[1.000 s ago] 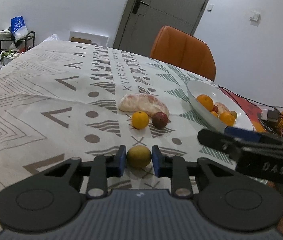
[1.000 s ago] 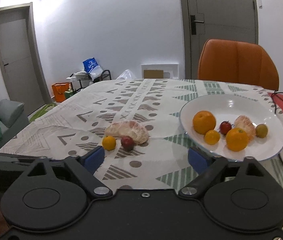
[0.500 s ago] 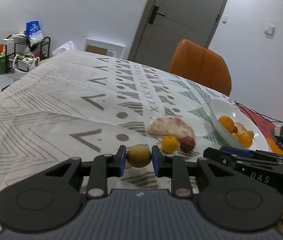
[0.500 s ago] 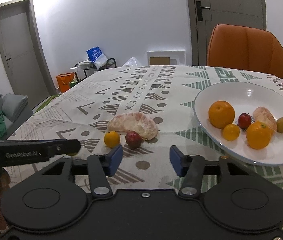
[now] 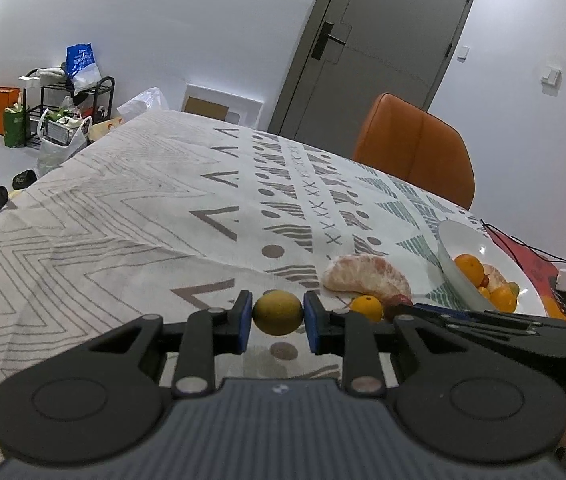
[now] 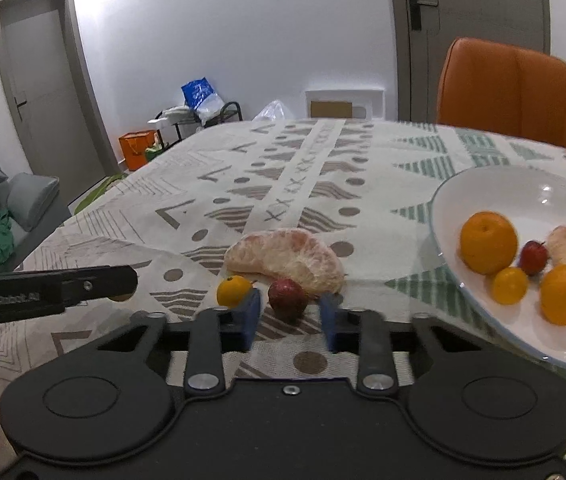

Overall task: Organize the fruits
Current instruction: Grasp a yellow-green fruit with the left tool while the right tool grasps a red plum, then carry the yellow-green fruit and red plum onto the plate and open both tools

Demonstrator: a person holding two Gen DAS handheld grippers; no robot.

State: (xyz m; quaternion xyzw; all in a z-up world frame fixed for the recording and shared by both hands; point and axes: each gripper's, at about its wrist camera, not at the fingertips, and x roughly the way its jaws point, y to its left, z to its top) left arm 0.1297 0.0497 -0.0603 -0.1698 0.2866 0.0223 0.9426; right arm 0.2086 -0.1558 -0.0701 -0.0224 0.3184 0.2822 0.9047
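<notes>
- Left wrist view: the left tongs (image 5: 278,322) are clamped on a yellow-green lemon (image 5: 278,312), one blue pad on each side of it, and the fruit hangs clear of the patterned tablecloth (image 5: 123,216).
- A second ago those tongs held the same lemon low over the cloth; now the cloth lies further below, so the fruit has been lifted. The carry to the bowl has begun.
- Ahead and to the right of the left tongs sits the white bowl (image 5: 453,264), which already holds several oranges and other fruit.
- Right wrist view: the right tongs (image 6: 289,322) stand apart, their blue pads either side of a small red fruit (image 6: 287,299) without touching it.
- A second ago these pads were spread much wider and the red fruit lay well ahead of them; they have since narrowed and moved up to it. A second pick looks near.
- Just left of the right tongs lies a small orange (image 6: 233,290), and just beyond the red fruit a peeled pomelo piece (image 6: 287,261). The bowl (image 6: 463,184) is to their right.
- Three fruits remain on the cloth, besides the lemon in the air, so the sorting is judged partly done.
- The small orange sits close to the left pad of the right tongs and could get nudged as they close.
</notes>
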